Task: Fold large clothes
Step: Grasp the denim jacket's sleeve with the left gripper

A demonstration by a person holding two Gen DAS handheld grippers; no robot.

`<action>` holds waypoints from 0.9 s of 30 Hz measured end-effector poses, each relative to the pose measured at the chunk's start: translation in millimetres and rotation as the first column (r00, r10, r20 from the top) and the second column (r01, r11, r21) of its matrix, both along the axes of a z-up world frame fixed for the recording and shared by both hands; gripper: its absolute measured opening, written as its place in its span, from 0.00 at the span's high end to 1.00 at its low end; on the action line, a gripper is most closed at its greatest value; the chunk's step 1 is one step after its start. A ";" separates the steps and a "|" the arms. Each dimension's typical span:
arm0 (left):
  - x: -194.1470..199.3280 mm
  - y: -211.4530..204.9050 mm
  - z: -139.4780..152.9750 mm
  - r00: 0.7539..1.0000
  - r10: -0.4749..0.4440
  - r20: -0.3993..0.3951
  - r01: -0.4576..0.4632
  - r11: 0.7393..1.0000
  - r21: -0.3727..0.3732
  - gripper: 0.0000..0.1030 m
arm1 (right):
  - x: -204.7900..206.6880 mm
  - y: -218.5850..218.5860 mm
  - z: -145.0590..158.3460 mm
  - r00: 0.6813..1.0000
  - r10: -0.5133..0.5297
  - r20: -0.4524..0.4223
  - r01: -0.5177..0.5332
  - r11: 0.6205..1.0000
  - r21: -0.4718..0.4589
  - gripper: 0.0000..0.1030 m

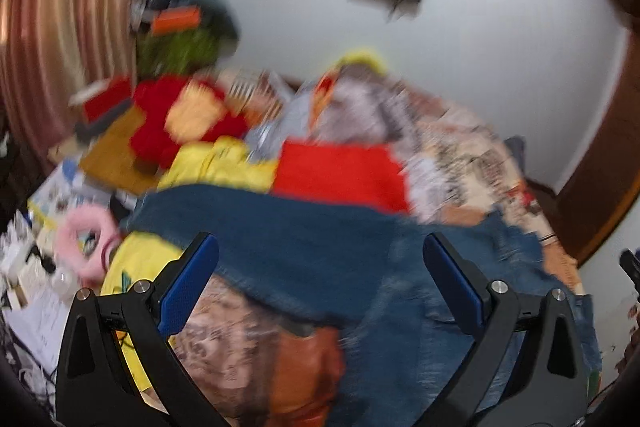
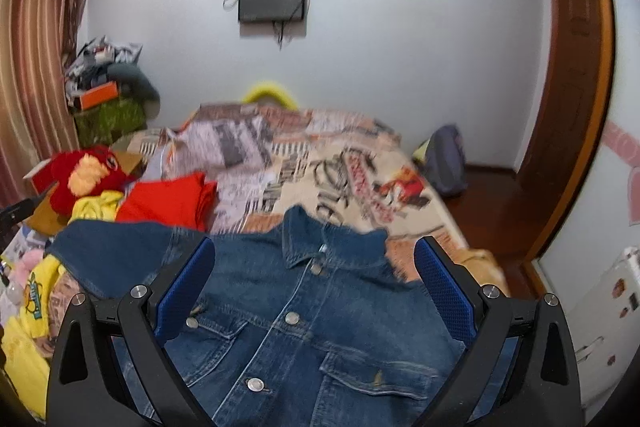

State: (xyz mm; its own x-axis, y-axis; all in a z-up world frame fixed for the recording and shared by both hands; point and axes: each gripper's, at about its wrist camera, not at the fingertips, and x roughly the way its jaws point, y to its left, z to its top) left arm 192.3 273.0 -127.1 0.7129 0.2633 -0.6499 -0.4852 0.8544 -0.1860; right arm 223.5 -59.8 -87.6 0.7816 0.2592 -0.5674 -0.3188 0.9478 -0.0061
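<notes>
- Denim jacket (image 2: 304, 315) lies front-up on the patterned bedspread (image 2: 360, 163), buttoned, collar toward twelve o'clock in the right wrist view, chest pockets toward six.
- One sleeve (image 2: 116, 247) stretches out toward nine o'clock, reaching the yellow garment (image 2: 28, 307) at the bed's edge.
- Right gripper (image 2: 314, 287) hovers over the jacket's chest, its blue pads spread wide with nothing between them; I see no cloth pinched.
- Left gripper (image 1: 320, 283) is likewise wide apart and empty, poised above the jacket (image 1: 304, 243), probably its sleeve; this view is heavily blurred, so whether a pad touches the cloth is impossible to tell.
- A folded red garment (image 2: 168, 203) sits at about ten o'clock from the collar, with a red plush toy (image 2: 84, 175) farther out that way.
- Judging by the flat, spread layout, the step in hand looks like the start of the fold: the jacket is laid out and no fold is made yet.
- The next move likely calls for the left gripper to close on the outstretched sleeve and bring it across the chest, while the right takes the opposite shoulder or hem.
- Denim is thick, so a firm bite near a seam should hold better.
</notes>
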 end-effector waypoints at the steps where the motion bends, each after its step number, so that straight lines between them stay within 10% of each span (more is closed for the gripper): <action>1: 2.9 15.9 -13.7 0.999 0.022 -0.028 -0.023 0.999 -0.027 0.00 | 5.4 0.9 -6.9 0.999 0.002 -0.036 -0.001 1.000 0.004 0.04; 7: 4.8 90.0 -89.4 0.981 0.094 -0.167 -0.134 0.960 -0.246 0.00 | 29.4 5.1 -37.6 0.985 -0.038 -0.168 0.028 0.998 -0.059 0.04; 15: -2.8 158.7 -137.7 0.990 0.091 -0.106 -0.133 0.836 -0.533 0.13 | 42.6 9.8 -55.5 0.976 -0.058 -0.209 0.036 0.994 -0.106 0.04; 27: 31.1 211.8 -155.8 0.971 0.180 -0.156 -0.232 0.862 -0.451 0.50 | 51.3 20.3 -66.2 0.970 -0.067 -0.233 0.036 0.990 -0.136 0.04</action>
State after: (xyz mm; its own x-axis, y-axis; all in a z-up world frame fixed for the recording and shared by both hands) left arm 223.4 484.9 -283.0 0.5969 0.0473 -0.8009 -0.6795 0.5606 -0.4733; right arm 274.8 -39.5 -153.8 0.6315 0.1339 -0.7638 -0.2769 0.9590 -0.0609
